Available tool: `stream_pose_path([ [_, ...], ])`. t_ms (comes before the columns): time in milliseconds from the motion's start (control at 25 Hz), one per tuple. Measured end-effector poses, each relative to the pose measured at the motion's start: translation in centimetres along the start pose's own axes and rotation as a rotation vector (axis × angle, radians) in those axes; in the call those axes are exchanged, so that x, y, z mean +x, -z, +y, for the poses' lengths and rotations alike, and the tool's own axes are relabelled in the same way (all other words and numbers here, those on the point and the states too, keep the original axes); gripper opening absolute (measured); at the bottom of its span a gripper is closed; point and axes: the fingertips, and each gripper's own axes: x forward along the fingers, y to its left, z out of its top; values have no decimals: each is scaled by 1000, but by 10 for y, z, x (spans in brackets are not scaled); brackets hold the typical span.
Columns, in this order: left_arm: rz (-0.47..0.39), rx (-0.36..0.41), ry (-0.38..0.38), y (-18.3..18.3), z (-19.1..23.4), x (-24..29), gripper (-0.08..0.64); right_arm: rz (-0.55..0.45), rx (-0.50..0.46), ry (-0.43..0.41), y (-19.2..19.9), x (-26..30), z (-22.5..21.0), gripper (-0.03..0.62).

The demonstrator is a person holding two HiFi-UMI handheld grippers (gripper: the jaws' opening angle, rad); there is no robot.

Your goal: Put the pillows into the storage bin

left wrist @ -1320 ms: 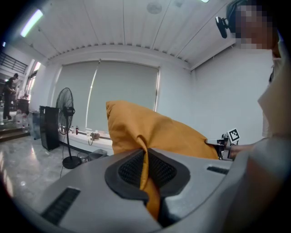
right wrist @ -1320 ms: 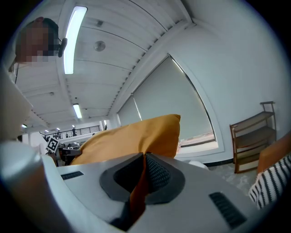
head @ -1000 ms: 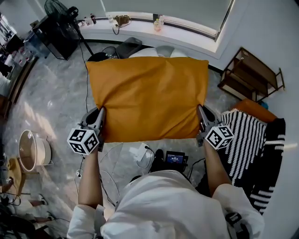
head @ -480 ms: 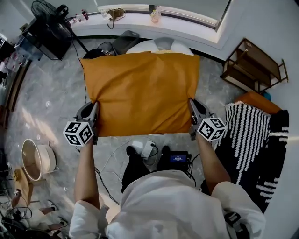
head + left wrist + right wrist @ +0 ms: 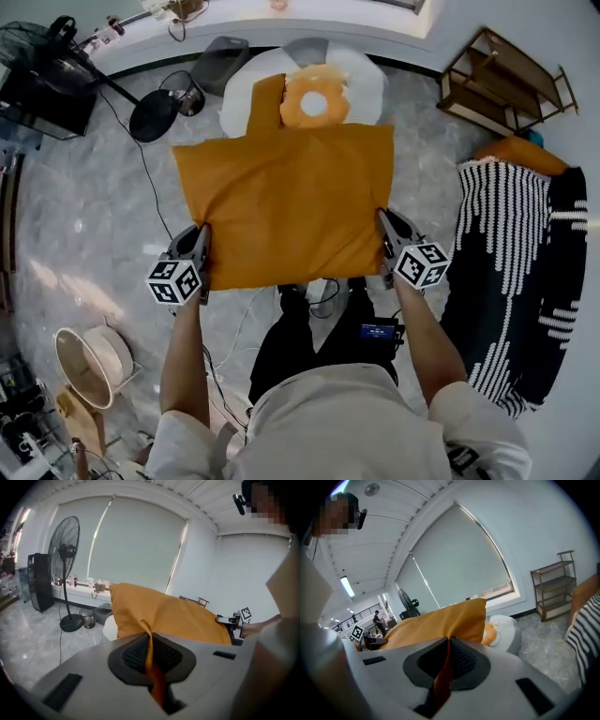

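A big orange pillow (image 5: 286,202) hangs spread between my two grippers, above the floor. My left gripper (image 5: 202,246) is shut on its near left corner, and orange cloth is pinched between the pads (image 5: 150,641). My right gripper (image 5: 382,230) is shut on the near right corner, with cloth in its jaws too (image 5: 447,648). Past the pillow's far edge stands the white storage bin (image 5: 366,80), and a round orange cushion (image 5: 314,101) lies inside it. The bin (image 5: 508,630) also shows in the right gripper view, just beyond the pillow (image 5: 436,620).
A fan's stand (image 5: 155,112) and a grey waste bin (image 5: 217,64) are left of the storage bin. A wooden shelf (image 5: 497,80) stands at the far right, a striped blanket (image 5: 511,262) on the right. Cables and a small device (image 5: 380,331) lie at my feet, a round basket (image 5: 89,366) at near left.
Both grippers have come down with the pillow held between them. The storage bin and the round cushion in it, covered by the pillow before, now show beyond its far edge.
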Motion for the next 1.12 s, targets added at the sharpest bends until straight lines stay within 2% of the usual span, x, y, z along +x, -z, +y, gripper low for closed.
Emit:
stream_pose_path([
  [360,172,-80,54,116,74,76,20,129,77,111,126,55,-31,35],
  [720,263,-155,41,210,121,131,20,200,93,155,209,98,-60,35],
  [880,293,-160,32,237,134,151,20,221,114,166,241,113,-76,35],
  [1120,323,-147,36,256,148,185,20,237,146,193,272,135,-102,35],
])
